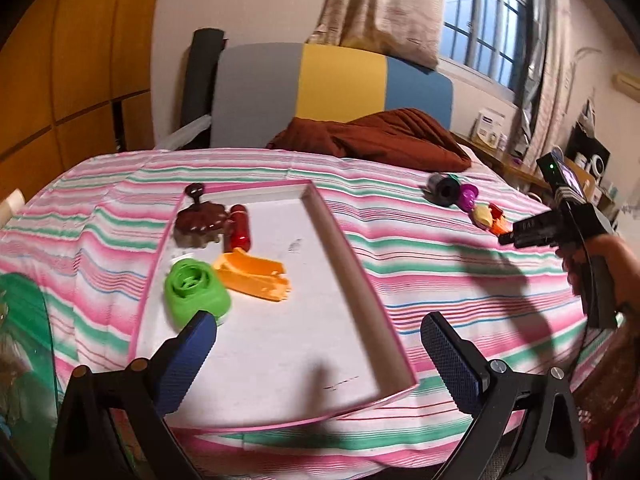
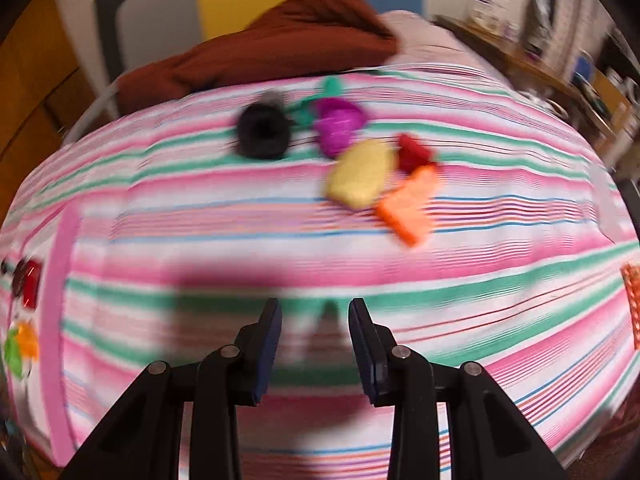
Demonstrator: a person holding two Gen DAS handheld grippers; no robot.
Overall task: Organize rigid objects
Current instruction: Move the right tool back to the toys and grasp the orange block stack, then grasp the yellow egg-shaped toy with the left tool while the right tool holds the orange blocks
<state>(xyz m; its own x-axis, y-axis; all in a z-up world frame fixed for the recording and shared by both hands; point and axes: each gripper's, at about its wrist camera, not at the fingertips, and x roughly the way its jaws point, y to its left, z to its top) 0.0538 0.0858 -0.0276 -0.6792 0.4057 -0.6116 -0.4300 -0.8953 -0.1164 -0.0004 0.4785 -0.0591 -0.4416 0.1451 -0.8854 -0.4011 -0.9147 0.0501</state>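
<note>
A shallow white tray with a pink rim (image 1: 352,280) lies on the striped bed. In it are a brown toy (image 1: 200,220), a red cylinder (image 1: 239,228), an orange piece (image 1: 252,276) and a green piece (image 1: 196,292). My left gripper (image 1: 320,344) hovers open over the tray's near end, nothing between its fingers. To the right on the cover lie a black cylinder (image 2: 262,132) and purple (image 2: 340,124), yellow (image 2: 360,176), red (image 2: 414,152) and orange (image 2: 412,208) pieces. My right gripper (image 2: 316,320) points down short of that group, jaws slightly apart and empty.
A brown blanket (image 1: 380,136) is bunched at the head of the bed, under a grey, yellow and blue headboard (image 1: 340,80). A cluttered desk (image 1: 580,168) runs along the right. A green glass edge (image 1: 24,320) stands at the left. A person's hand (image 1: 612,264) holds the right gripper.
</note>
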